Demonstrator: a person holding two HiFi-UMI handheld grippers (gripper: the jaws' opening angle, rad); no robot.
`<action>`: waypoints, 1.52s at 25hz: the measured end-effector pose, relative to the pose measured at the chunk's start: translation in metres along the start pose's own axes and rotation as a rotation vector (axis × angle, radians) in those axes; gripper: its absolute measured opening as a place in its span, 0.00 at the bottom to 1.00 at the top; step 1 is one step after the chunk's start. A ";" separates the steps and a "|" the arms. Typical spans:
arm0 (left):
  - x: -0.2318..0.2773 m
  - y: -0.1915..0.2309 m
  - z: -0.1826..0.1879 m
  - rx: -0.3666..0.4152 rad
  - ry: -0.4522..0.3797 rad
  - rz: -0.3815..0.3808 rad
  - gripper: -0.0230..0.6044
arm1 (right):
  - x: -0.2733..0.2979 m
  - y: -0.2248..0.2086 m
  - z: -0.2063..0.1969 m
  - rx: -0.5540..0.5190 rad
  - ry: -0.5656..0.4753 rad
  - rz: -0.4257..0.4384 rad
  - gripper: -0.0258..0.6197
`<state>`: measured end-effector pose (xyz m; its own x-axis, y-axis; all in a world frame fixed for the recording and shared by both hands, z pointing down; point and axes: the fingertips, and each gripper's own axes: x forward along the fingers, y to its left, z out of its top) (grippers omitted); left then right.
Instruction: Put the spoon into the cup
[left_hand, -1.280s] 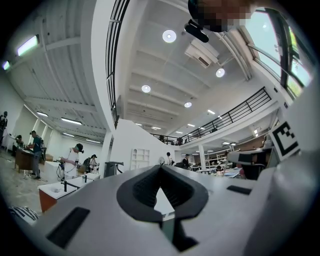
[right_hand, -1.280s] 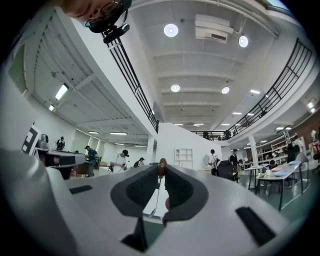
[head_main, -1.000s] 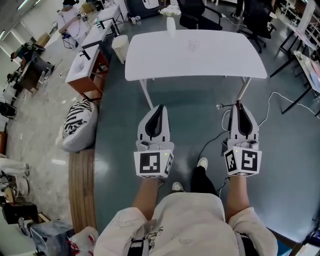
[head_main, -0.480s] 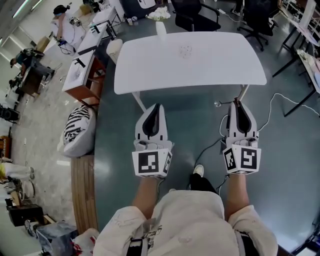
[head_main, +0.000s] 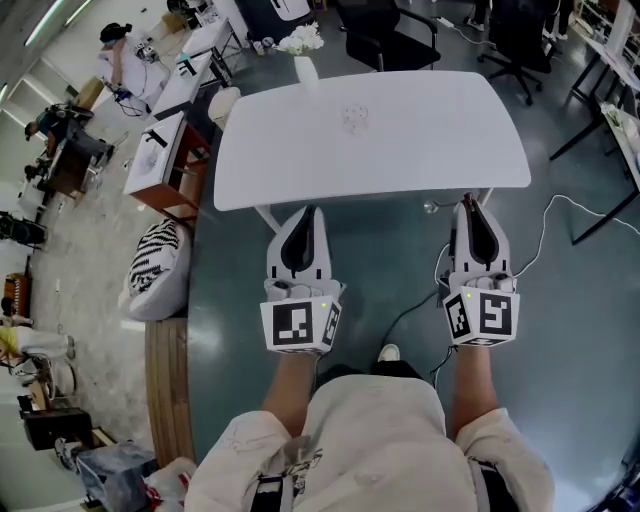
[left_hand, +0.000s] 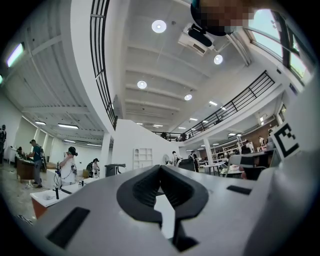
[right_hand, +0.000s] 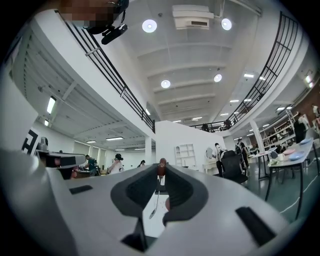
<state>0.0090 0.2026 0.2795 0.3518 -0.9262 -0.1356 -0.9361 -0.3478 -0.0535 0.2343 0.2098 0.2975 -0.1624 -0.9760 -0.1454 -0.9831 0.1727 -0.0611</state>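
A white table (head_main: 400, 160) stands ahead of me, with a small clear cup (head_main: 355, 118) near its middle. My right gripper (head_main: 472, 203) hovers over the floor at the table's near right edge, shut on a thin metal spoon (head_main: 432, 208) that sticks out to the left. In the right gripper view the spoon (right_hand: 155, 204) hangs between the closed jaws of that gripper (right_hand: 161, 170). My left gripper (head_main: 306, 212) is level with it below the table's near left edge. In the left gripper view its tips (left_hand: 160, 169) meet with nothing between them.
A white vase of flowers (head_main: 303, 62) stands at the table's far left edge. Black office chairs (head_main: 385, 25) sit behind the table. A striped beanbag (head_main: 150, 265) and a wooden desk (head_main: 165, 160) lie to the left. A cable (head_main: 560, 215) runs over the floor on the right.
The table has come closer as the person walks toward it. Both grippers have moved forward from mid-floor up to the table's near edge, the spoon still in the right one.
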 end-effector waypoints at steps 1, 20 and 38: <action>0.006 -0.002 -0.001 0.001 0.002 0.002 0.04 | 0.005 -0.004 -0.001 0.005 0.004 0.003 0.08; 0.135 0.125 -0.041 -0.002 -0.022 -0.011 0.04 | 0.181 0.039 -0.037 -0.028 0.018 -0.002 0.08; 0.244 0.227 -0.077 -0.064 -0.006 -0.065 0.04 | 0.308 0.073 -0.065 -0.087 0.056 -0.074 0.08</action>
<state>-0.1176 -0.1138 0.3106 0.4121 -0.9003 -0.1398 -0.9092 -0.4163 0.0006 0.1074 -0.0868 0.3129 -0.0908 -0.9920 -0.0881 -0.9958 0.0897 0.0166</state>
